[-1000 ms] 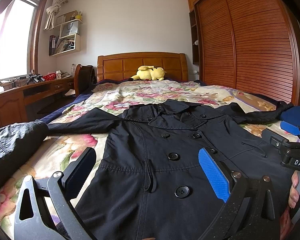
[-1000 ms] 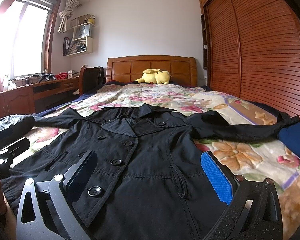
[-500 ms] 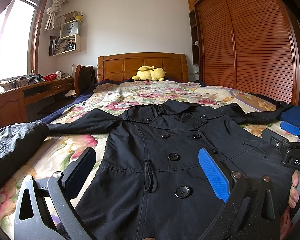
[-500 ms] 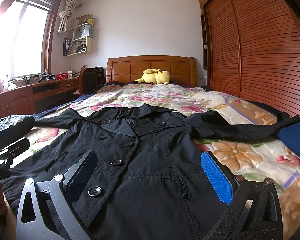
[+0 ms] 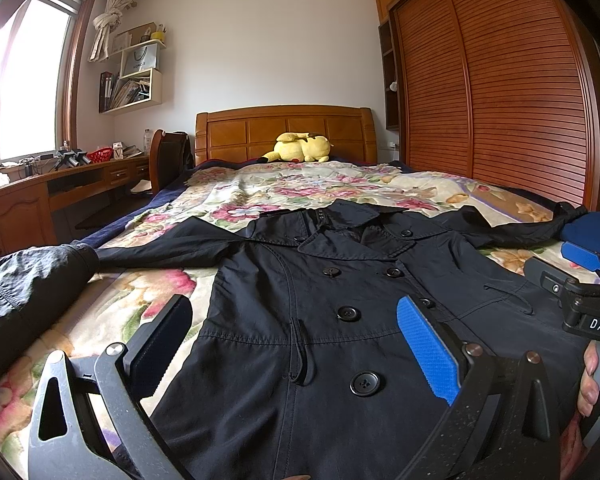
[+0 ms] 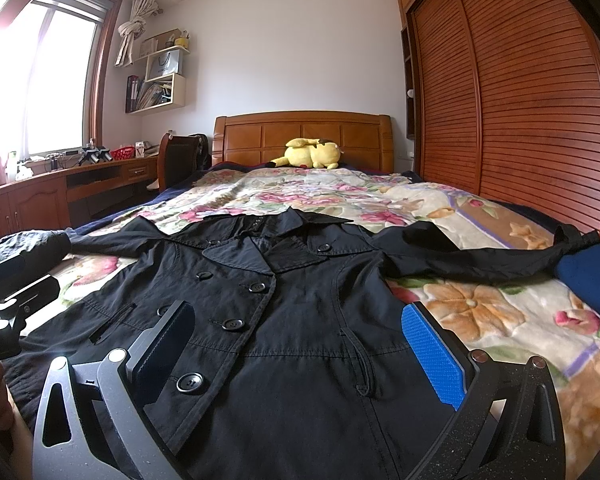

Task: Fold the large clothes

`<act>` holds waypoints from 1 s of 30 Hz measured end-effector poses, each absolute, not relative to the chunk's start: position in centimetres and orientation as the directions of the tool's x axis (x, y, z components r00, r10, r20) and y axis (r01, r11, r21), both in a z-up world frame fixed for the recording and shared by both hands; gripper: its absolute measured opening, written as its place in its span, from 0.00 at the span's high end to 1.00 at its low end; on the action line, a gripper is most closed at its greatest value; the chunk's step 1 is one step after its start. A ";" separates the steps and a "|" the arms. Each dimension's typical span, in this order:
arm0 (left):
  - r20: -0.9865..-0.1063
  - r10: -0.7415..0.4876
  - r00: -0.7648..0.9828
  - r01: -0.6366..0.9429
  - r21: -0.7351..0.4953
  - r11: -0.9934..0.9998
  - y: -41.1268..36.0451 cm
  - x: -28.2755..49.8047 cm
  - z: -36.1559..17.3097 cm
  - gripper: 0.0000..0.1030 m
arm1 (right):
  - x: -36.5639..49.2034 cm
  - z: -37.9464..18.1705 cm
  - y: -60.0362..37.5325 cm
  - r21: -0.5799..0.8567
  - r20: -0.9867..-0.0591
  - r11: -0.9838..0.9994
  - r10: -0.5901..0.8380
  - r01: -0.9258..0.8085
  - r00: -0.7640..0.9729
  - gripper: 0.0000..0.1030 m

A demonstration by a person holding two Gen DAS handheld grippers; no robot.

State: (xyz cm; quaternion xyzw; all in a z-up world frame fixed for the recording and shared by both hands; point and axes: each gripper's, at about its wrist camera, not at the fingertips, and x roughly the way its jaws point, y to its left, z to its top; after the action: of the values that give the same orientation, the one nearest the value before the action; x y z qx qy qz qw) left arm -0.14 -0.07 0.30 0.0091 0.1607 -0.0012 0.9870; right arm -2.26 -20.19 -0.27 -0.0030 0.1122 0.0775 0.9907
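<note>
A black double-breasted coat (image 5: 340,320) lies flat and face up on the floral bedspread, collar toward the headboard, both sleeves spread out sideways. It also shows in the right wrist view (image 6: 292,320). My left gripper (image 5: 296,332) is open and empty, low over the coat's lower left part. My right gripper (image 6: 300,336) is open and empty, low over the coat's lower right part. The right gripper also shows at the right edge of the left wrist view (image 5: 580,280).
The bed (image 5: 300,184) has a wooden headboard with a yellow plush toy (image 5: 300,148) at the far end. A dark garment (image 5: 24,292) lies at the bed's left edge and a blue item (image 6: 592,276) at its right. A desk (image 5: 40,200) stands left, a slatted wardrobe (image 5: 500,100) right.
</note>
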 end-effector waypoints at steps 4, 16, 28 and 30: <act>-0.317 0.000 0.949 0.006 0.018 1.000 -0.1 -0.1 0.3 0.00 | -2.3 -0.3 -20.2 0.012 -0.222 0.988 0.153 -0.154 0.963 0.00; -0.316 0.001 0.949 0.005 0.018 1.000 -0.1 -0.2 0.3 0.00 | -2.3 -0.3 -20.2 0.012 -0.222 0.988 0.153 -0.154 0.963 0.00; -0.381 0.021 0.924 0.000 0.056 0.998 2.1 0.2 2.5 0.00 | -1.8 1.0 -20.1 0.062 -0.253 0.980 0.199 -0.189 0.947 0.00; -0.394 0.026 0.919 -0.004 0.058 0.998 3.0 0.5 3.0 0.00 | -1.5 1.2 -19.8 0.066 -0.263 0.977 0.213 -0.202 0.941 0.00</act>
State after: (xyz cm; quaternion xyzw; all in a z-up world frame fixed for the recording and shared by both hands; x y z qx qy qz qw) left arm 0.49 3.05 3.01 0.0281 0.2012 0.0077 0.9791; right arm -1.48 -19.77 1.20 0.0191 0.1356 0.1054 0.9850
